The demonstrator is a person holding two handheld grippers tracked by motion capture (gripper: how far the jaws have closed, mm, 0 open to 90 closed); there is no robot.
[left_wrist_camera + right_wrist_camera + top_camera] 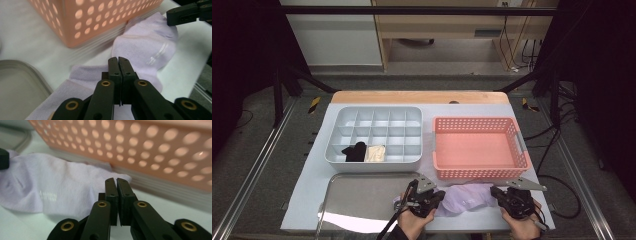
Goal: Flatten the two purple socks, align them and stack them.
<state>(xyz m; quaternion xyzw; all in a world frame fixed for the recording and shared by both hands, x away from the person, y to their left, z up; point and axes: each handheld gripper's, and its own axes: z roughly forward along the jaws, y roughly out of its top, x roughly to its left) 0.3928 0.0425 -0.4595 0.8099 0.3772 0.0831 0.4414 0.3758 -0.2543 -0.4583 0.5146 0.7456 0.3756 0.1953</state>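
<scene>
Sock (467, 198) lies flat, long axis spanning both grippers.

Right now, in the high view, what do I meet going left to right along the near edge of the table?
Metal tray → left gripper → lilac sock → right gripper. Both grippers' jaws look shut, one at each end of the sock.

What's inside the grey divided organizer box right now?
The grey organizer holds a black sock and a cream sock in adjoining front-row compartments. The other visible compartments look empty; the near wall hides the front compartments' floors.
</scene>
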